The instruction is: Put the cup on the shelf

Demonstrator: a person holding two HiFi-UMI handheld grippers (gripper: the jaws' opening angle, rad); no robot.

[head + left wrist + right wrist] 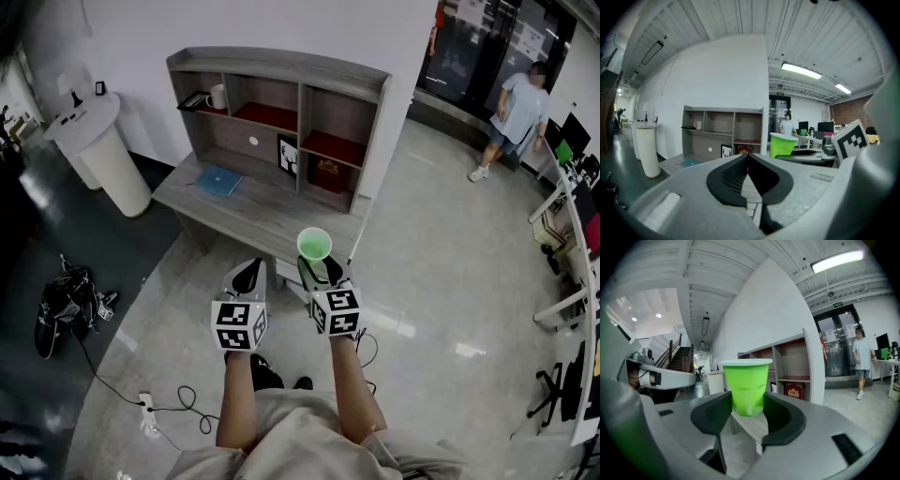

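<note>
The green cup stands upright between the two fingers of the right gripper. Its lower part is pinched between the dark pads, and its white-rimmed mouth rises clear above them. The fingers stand wide apart, closed on the cup's sides, and the cup hangs in the air just before the front edge of the desk top, towards its right front corner. It is well short of the shelf unit at the back.

The left gripper is level beside it, with its pads brought together and nothing between them.

In the shelf unit a white mug sits in the upper left compartment. A red box in the lower right one bears a gold emblem, too small to read. A blue book lies at the desk top's left end.
</note>
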